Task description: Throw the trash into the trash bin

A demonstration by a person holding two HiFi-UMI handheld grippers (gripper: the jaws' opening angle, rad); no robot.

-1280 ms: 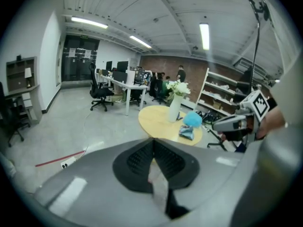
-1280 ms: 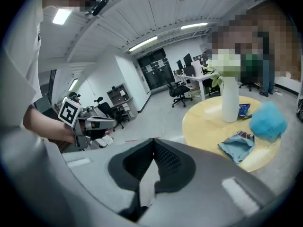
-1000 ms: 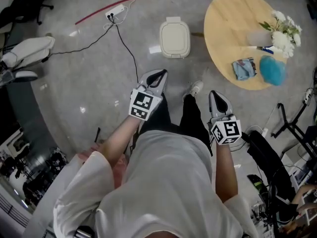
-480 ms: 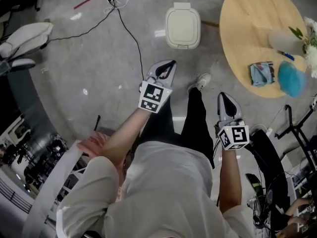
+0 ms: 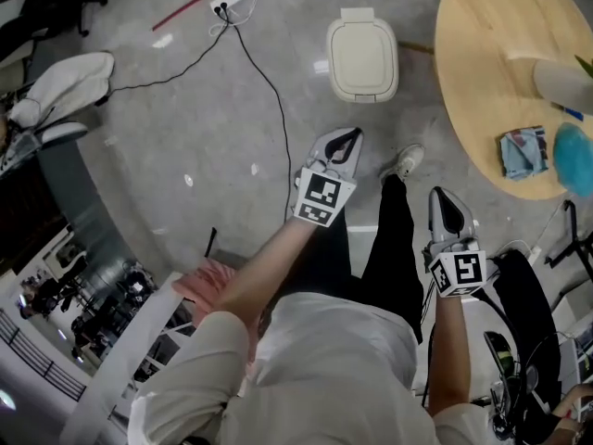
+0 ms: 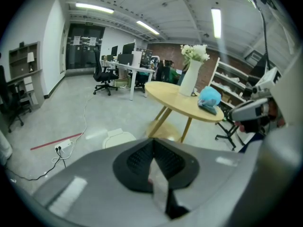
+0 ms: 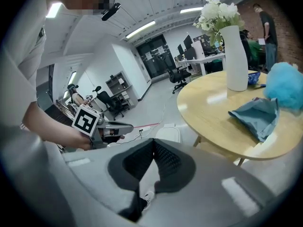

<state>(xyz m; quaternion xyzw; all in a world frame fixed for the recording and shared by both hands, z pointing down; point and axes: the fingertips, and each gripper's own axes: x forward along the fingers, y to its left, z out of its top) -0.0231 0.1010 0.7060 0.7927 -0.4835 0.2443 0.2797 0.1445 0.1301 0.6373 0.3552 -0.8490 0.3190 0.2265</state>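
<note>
Pointing out over the grey floor [image 5: 213,128] in the head view, the left gripper [image 5: 345,140] and the right gripper [image 5: 444,199] reach ahead of the person's legs, neither carrying anything. The cream plastic trash bin [image 5: 362,56], lid down, stands on the floor ahead of the left gripper, just beside the round light-wood surface [image 5: 482,72]. On that surface lies a crumpled blue-grey cloth [image 5: 523,152], well apart from both grippers, with a teal fluffy ball [image 5: 576,160] just beside it.

In the left gripper view the fingers are pressed together at their tips with nothing between them. The bin sits on the floor beyond them, before the surface's legs.

In the right gripper view the fingers likewise meet tip to tip, empty. The cloth lies on the surface at upper right, near a white vase [image 7: 235,56] of flowers.
</note>
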